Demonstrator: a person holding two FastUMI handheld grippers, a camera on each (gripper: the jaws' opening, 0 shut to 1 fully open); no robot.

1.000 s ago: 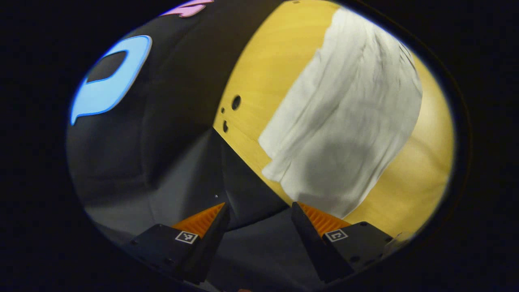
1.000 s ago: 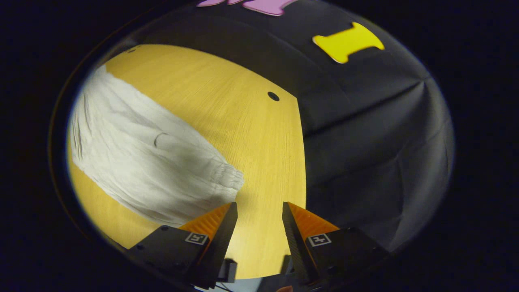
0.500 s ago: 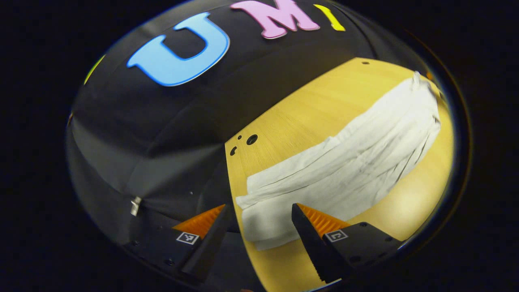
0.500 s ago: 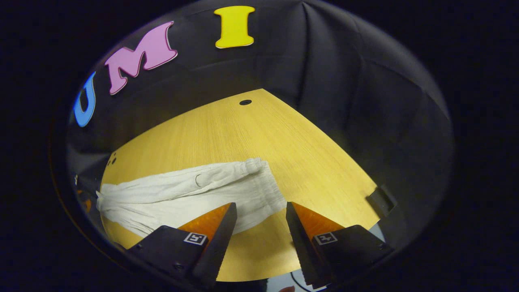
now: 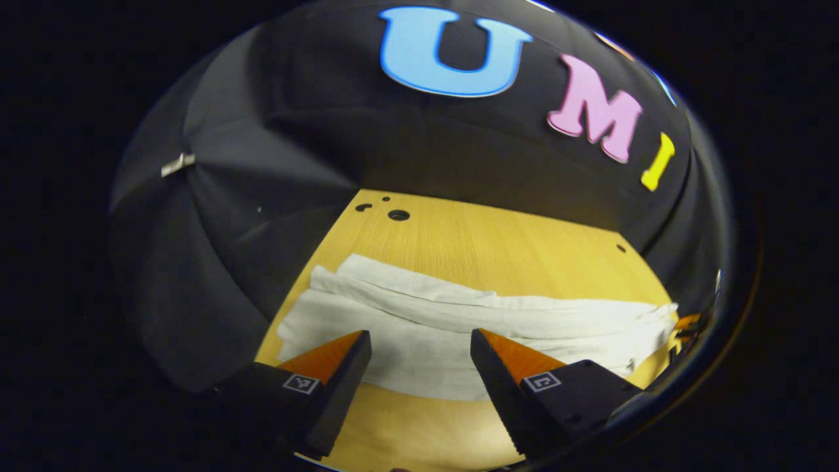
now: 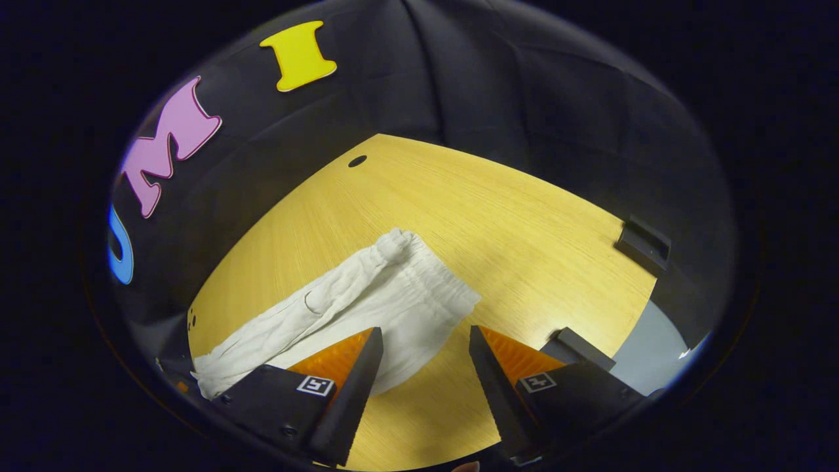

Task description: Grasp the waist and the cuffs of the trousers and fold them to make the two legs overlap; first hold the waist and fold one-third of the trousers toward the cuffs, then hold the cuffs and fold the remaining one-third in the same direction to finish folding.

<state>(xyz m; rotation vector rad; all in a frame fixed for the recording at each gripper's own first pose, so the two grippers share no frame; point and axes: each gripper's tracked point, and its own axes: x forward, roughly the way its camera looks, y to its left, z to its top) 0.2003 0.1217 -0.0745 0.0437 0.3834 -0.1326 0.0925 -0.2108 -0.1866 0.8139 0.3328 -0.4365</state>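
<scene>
Trousers [image 5: 459, 328], white and crumpled, lie stretched flat across the wooden table [image 5: 498, 239], their two legs laid one over the other. In the left gripper view we hold the left gripper [image 5: 421, 351] above the cuff end, fingers spread apart with nothing between them. In the right gripper view the gathered waist [image 6: 429, 288] lies near the middle of the table, and our right gripper [image 6: 425, 347] hangs over it, likewise open and touching no cloth.
</scene>
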